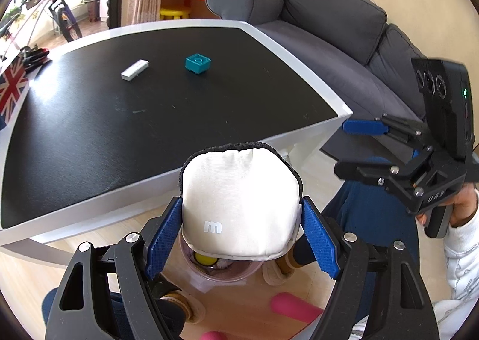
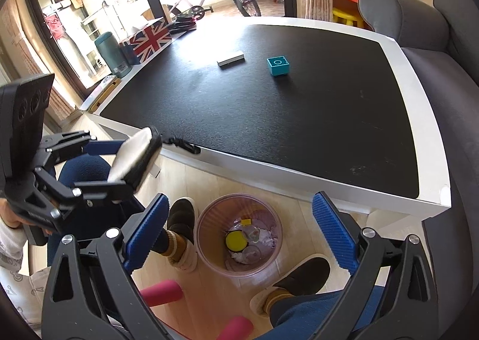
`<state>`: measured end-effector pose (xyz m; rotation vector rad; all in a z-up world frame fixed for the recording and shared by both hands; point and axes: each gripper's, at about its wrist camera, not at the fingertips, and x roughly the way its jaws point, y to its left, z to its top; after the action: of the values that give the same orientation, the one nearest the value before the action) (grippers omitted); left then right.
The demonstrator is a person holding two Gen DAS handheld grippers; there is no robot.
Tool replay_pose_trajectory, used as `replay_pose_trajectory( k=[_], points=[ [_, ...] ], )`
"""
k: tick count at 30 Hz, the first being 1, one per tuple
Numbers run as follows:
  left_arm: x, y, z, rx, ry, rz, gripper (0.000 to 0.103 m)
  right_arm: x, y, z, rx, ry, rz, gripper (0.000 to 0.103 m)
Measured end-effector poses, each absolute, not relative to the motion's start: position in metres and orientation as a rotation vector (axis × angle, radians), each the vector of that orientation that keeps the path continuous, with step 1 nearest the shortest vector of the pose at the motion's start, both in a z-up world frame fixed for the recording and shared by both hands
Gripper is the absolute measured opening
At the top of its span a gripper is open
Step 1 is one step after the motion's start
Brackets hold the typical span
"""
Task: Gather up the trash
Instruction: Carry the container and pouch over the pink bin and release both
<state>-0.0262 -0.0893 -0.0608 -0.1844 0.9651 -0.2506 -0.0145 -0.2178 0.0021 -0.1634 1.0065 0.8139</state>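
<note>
My left gripper (image 1: 242,205) is shut on a white padded pouch (image 1: 239,178) with a black zip edge, its blue pads pressing both sides. The pouch hangs just off the table's near edge, above a translucent pink trash bin (image 1: 230,277) on the floor. In the right wrist view the pouch (image 2: 134,157) sits in the left gripper (image 2: 131,161) at the left. My right gripper (image 2: 239,205) is open and empty above the bin (image 2: 206,220), which holds a yellow disc, crumpled paper and clear plastic. On the black table top (image 2: 269,130) lie a small white box (image 2: 230,59) and a teal block (image 2: 278,66).
A grey sofa (image 1: 329,25) borders the table's right side. A Union Jack box (image 2: 149,39) and a teal flask (image 2: 112,54) stand at the table's far left. The person's slippered feet (image 2: 182,229) flank the bin, with pink padded bars (image 2: 161,292) near the floor.
</note>
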Motion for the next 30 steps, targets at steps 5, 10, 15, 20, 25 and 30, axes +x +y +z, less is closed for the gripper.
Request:
replay_pose_trajectory(
  k=[5,10,15,20,25,30],
  points=[
    [-0.024,-0.095,-0.069,-0.186,0.989,-0.264,0.075,-0.011,-0.226,0.004,-0.153,1.005,0.797,0.095],
    [-0.021,-0.099,-0.066,-0.185,0.985,-0.278,0.078,-0.007,-0.233,0.008,-0.134,0.997,0.785,0.095],
    [-0.018,-0.098,-0.06,-0.193,0.957,-0.273,0.095,-0.006,-0.234,0.008,-0.129,0.995,0.782,0.095],
    [-0.016,-0.091,-0.058,-0.2,0.957,-0.245,0.095,-0.007,-0.234,0.009,-0.129,0.994,0.785,0.095],
    [-0.015,-0.089,-0.058,-0.206,0.955,-0.234,0.095,-0.008,-0.233,0.008,-0.127,0.998,0.791,0.096],
    [-0.015,-0.086,-0.055,-0.21,0.949,-0.226,0.095,-0.008,-0.232,0.007,-0.126,0.997,0.794,0.096]
  ],
)
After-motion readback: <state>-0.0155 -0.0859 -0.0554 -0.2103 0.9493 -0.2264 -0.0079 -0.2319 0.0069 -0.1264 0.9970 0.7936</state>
